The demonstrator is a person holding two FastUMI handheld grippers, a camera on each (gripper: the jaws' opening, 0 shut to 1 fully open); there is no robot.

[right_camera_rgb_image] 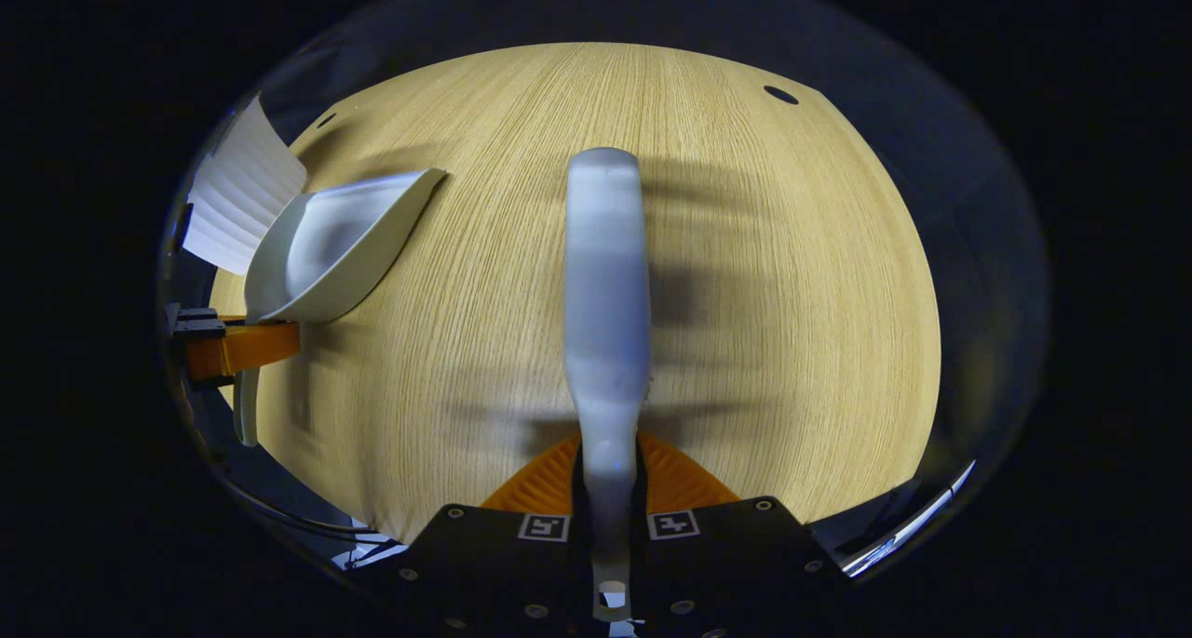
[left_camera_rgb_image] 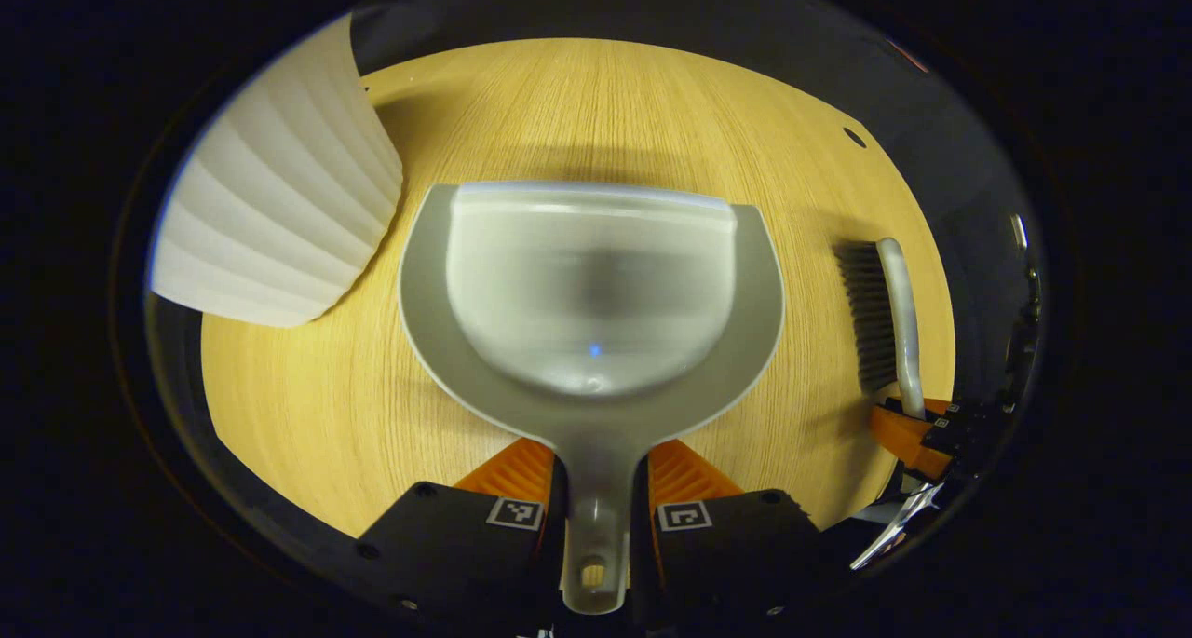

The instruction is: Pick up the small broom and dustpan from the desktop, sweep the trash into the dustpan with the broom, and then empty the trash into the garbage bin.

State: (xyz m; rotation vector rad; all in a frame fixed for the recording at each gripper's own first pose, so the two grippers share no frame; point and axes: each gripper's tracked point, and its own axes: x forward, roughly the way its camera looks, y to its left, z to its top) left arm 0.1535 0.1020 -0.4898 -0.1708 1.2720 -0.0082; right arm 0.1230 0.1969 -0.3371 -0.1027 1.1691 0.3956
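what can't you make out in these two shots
- Bin: top and base cut off by the edge of the left gripper view.
- Broom bristles: right gripper view, hidden under its own back.
- Dustpan: motion-blurred in the left gripper view, so small trash inside can't be judged.

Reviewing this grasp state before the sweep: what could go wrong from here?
1. The dustpan is held only by the end of its handle in the left gripper; it could pivot under load.
2. The garbage bin stands right beside the dustpan; a swing may knock it.
3. The broom, in the right gripper, is also held at its handle end, so sweeping pressure may twist it. No trash is visible on the desktop.
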